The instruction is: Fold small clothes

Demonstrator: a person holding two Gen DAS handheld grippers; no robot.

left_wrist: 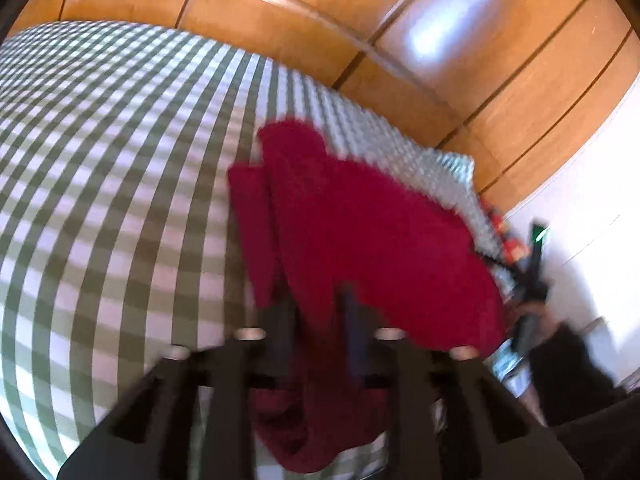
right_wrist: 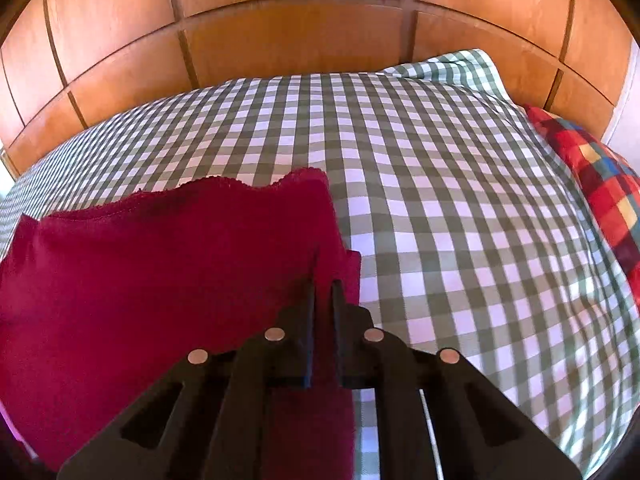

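Note:
A dark red garment (right_wrist: 160, 264) lies on a green and white checked bedsheet (right_wrist: 440, 200). My right gripper (right_wrist: 324, 286) is shut on the garment's right edge, with a strip of red cloth pinched between the narrow fingers. In the left wrist view the same garment (left_wrist: 360, 220) lies bunched and blurred on the sheet (left_wrist: 100, 160). My left gripper (left_wrist: 316, 300) stands over its near part with the jaws apart. Red cloth lies between and under the fingers, and the pads do not press it.
A wooden panelled headboard (right_wrist: 280, 32) runs behind the bed. A red, blue and yellow plaid cloth (right_wrist: 600, 184) lies at the bed's right edge. In the left wrist view a dark tool (left_wrist: 534, 276) and a dark sleeve (left_wrist: 568, 356) show at the right, before a white wall (left_wrist: 600, 200).

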